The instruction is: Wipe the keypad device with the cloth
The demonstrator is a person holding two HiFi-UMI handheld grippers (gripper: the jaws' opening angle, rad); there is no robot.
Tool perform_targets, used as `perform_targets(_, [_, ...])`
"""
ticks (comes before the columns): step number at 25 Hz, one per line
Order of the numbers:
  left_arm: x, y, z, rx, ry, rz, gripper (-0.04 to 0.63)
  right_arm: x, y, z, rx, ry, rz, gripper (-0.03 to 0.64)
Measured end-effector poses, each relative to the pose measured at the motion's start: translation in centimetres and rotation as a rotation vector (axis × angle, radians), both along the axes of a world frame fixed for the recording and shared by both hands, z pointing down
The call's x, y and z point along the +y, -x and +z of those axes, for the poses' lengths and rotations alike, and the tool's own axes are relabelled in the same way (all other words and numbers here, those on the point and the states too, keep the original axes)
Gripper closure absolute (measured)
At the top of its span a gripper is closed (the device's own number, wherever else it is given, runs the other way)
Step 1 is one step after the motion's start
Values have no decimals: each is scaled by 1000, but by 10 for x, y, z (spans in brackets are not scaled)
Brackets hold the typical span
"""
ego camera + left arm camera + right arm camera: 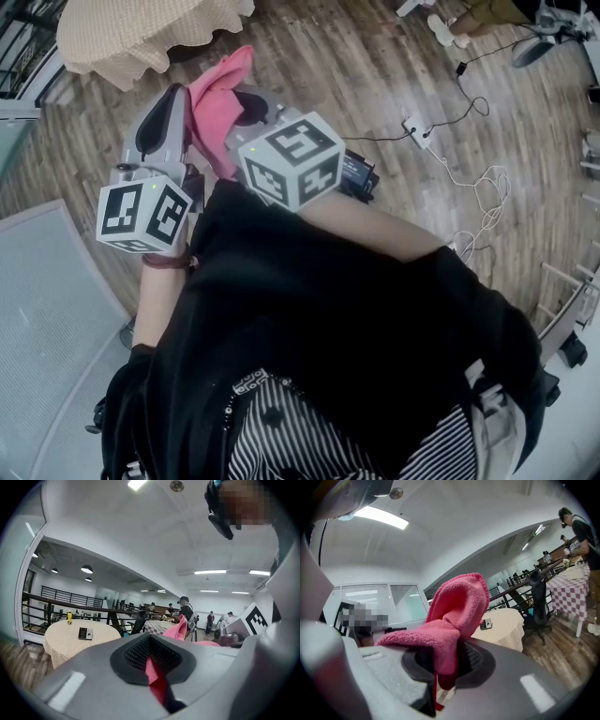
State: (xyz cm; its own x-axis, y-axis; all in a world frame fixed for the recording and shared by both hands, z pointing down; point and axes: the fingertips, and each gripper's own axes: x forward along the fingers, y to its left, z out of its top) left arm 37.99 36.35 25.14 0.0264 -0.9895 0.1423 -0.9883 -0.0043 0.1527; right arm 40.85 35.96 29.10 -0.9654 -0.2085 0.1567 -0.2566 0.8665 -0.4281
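I hold both grippers close to my chest, pointing up and forward. A pink cloth is bunched between them. My left gripper is shut on a strip of the cloth. A thick fold of the cloth rises from my right gripper, which is also shut on it. The keypad device lies flat on a round table with a cream tablecloth, some way off; in the right gripper view the device is small, just past the cloth. In the head view the table shows at top left, its top hidden.
A power strip with trailing cables lies on the wooden floor to the right. A dark box sits by my right arm. An office chair and a checkered table stand beyond the round table. Several people stand far off.
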Motion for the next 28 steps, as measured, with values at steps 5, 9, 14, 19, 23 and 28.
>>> perform_targets(5, [-17,14,1,1,-12,1,597,-18,13,1,12,-6,31,552])
perform_targets(9, [-41,43,5,-4,-26,10,597,-41,44,6,33,-16,50,552])
perform_targets(14, [-88,100,1,4,-38,54,597,-79,113,9,65,-17,46,552])
perform_targets(19, [-112,161,-10,11,-51,74,597,-103,175,-1,76,-29,57,552])
perform_targets(23, [-122,208,-8,15,-49,96,597,-113,222,1,92,-30,76,552])
perform_targets(28, [-126,272,-3,28,-54,109,597,-116,286,6,104,-36,87,552])
